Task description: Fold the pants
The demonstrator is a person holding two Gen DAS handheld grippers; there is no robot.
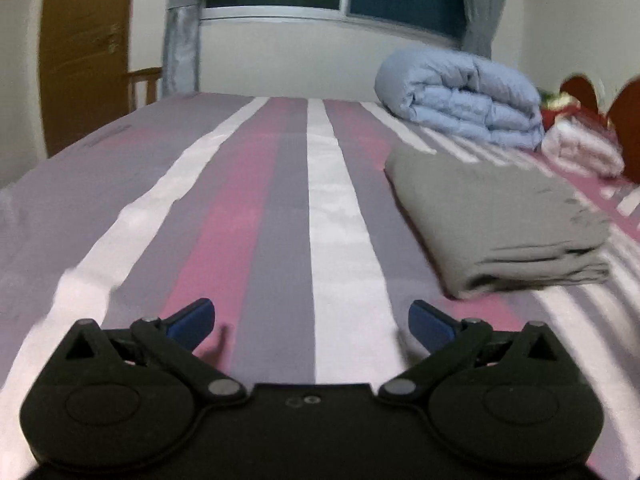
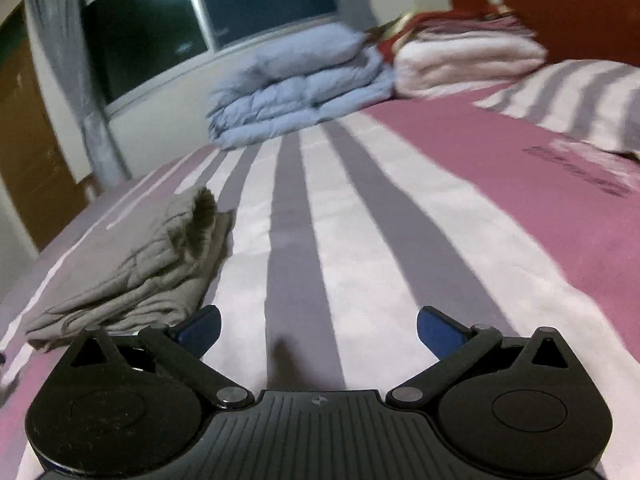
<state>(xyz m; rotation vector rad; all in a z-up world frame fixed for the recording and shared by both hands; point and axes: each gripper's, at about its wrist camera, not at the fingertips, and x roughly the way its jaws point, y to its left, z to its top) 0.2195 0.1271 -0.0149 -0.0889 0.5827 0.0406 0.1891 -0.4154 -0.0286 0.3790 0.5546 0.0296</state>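
Observation:
The grey pants [image 1: 500, 216] lie folded into a flat stack on the striped bed. In the left wrist view they are ahead and to the right of my left gripper [image 1: 312, 324], which is open and empty above the sheet. In the right wrist view the pants [image 2: 136, 264] lie ahead on the left, close to the left fingertip [image 2: 200, 328] of my right gripper [image 2: 318, 330]. That gripper is open and empty, held low over the bed.
The bed has a pink, grey and white striped sheet [image 1: 248, 208]. A rolled light-blue duvet [image 1: 460, 96] and folded pink-white blankets [image 2: 464, 64] lie at the far side by the red headboard [image 2: 576, 4]. A striped pillow [image 2: 572, 104], window, curtain and wooden door [image 1: 84, 48] stand beyond.

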